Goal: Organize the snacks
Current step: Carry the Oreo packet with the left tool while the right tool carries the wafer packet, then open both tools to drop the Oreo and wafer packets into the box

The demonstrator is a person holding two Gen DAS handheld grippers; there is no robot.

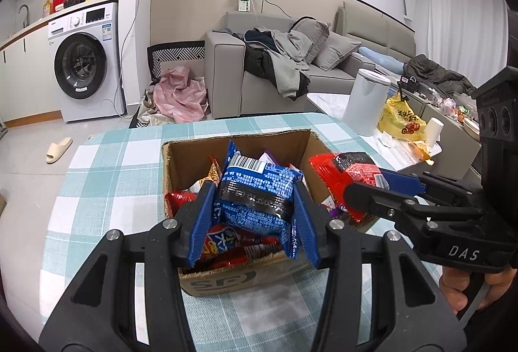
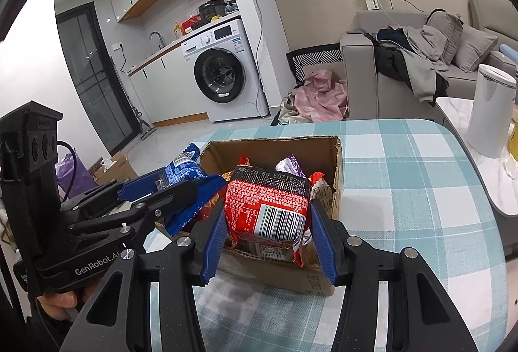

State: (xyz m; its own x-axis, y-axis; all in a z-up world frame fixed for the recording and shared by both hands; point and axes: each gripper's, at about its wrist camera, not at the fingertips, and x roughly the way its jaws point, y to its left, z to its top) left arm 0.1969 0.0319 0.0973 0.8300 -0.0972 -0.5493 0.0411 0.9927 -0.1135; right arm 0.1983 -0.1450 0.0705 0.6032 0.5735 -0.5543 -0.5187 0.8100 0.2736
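An open cardboard box [image 1: 239, 143] [image 2: 327, 282] stands on the checked table and holds several snack packets. My left gripper [image 1: 255, 190] is shut on a blue snack packet [image 1: 259, 193] and holds it over the box; it also shows in the right wrist view [image 2: 184, 172]. My right gripper [image 2: 267, 209] is shut on a red snack packet [image 2: 268, 206] and holds it over the box; the packet shows at the right in the left wrist view [image 1: 343, 177]. Red, orange and purple packets lie inside the box under both.
The table has a teal and white checked cloth [image 1: 106, 174] [image 2: 404, 190]. A white cylindrical bin [image 1: 365, 99] [image 2: 492, 112] and a yellow bag [image 1: 401, 120] stand on a side table to the right. A sofa, a washing machine and floor lie beyond.
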